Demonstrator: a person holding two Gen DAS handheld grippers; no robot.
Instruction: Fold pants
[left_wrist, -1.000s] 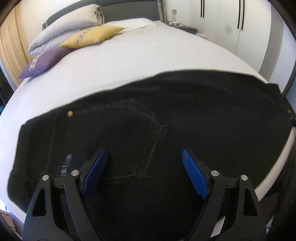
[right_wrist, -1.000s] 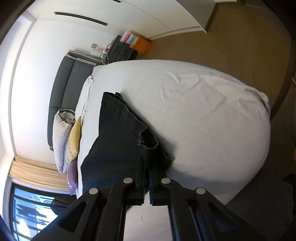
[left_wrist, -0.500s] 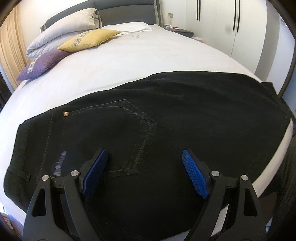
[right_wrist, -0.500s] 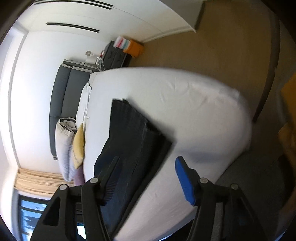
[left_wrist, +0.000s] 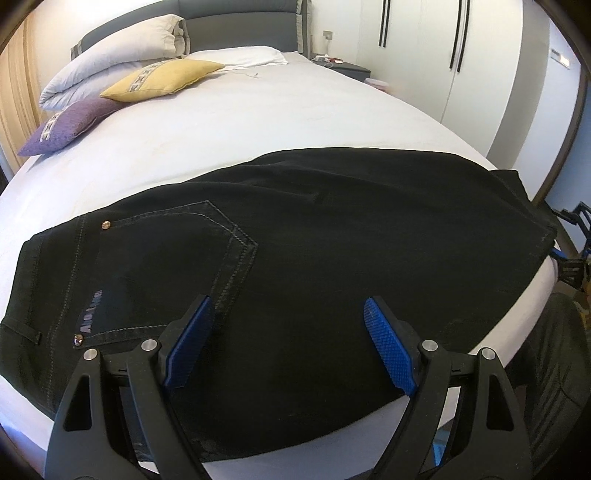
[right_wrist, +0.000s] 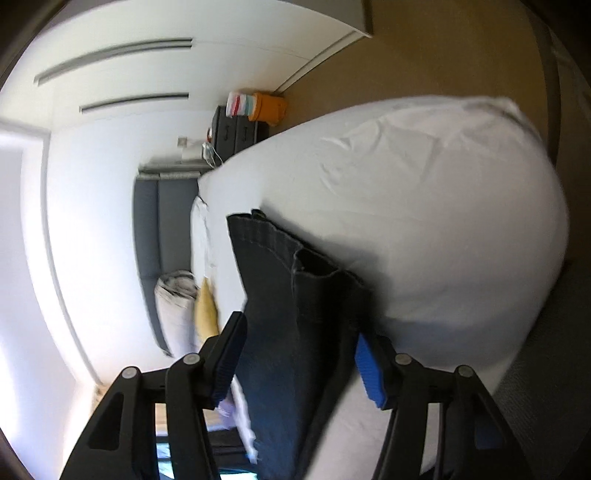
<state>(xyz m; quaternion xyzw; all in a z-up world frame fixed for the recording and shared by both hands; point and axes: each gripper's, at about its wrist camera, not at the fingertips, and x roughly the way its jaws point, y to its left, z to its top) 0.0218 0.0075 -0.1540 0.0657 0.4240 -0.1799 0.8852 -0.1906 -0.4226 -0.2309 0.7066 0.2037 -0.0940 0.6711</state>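
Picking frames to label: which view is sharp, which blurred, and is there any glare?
Left wrist view: sharp, pocket stitching on the pants readable, fisheye bending the bed, mild window glare at left. Right wrist view: motion-blurred, pants hems and wardrobe smeared, wall overexposed.

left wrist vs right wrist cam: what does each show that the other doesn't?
Left wrist only: the back pocket with its rivets, the waistband end, the purple cushion, the white pillow, and the open left gripper over the pants.

Right wrist only: the leg hems at the other end, the floor, the orange bin, and the open right gripper straddling the pants.

Both: the black pants lying flat on the white bed, the yellow cushion, the grey headboard, the wardrobe doors.
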